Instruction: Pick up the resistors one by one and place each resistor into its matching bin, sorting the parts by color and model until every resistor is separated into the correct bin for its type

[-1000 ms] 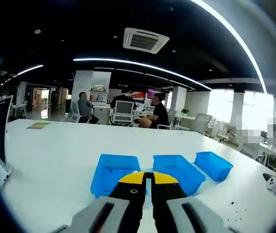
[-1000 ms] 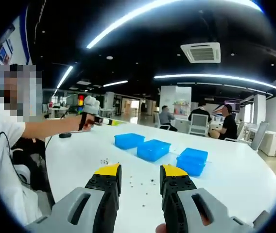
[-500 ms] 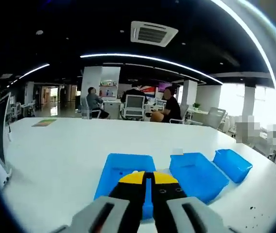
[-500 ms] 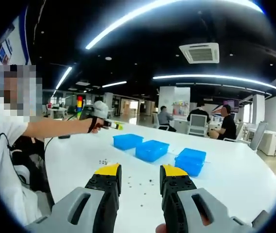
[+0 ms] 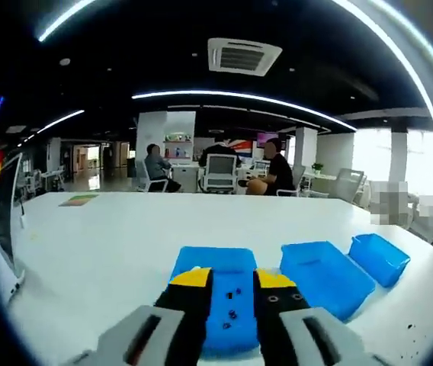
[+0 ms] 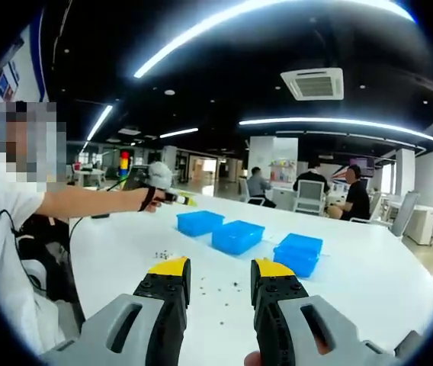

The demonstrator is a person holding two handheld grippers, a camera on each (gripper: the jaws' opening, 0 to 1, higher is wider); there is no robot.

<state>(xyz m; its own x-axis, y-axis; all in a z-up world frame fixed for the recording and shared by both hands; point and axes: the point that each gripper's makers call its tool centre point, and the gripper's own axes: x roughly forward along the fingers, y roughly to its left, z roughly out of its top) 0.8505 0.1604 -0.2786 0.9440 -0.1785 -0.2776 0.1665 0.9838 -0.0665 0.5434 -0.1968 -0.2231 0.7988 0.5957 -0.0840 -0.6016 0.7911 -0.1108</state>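
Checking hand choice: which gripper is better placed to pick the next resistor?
Right. The right gripper hangs open with loose resistors on the table just ahead of its jaws; the left gripper is open over a blue bin, away from them.

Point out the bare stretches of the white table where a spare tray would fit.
Bare white table lies right of the right gripper, below the three blue plastic bins. More lies beyond the bins towards the seated people. It is crowded among the small dark resistors scattered ahead of the right gripper.
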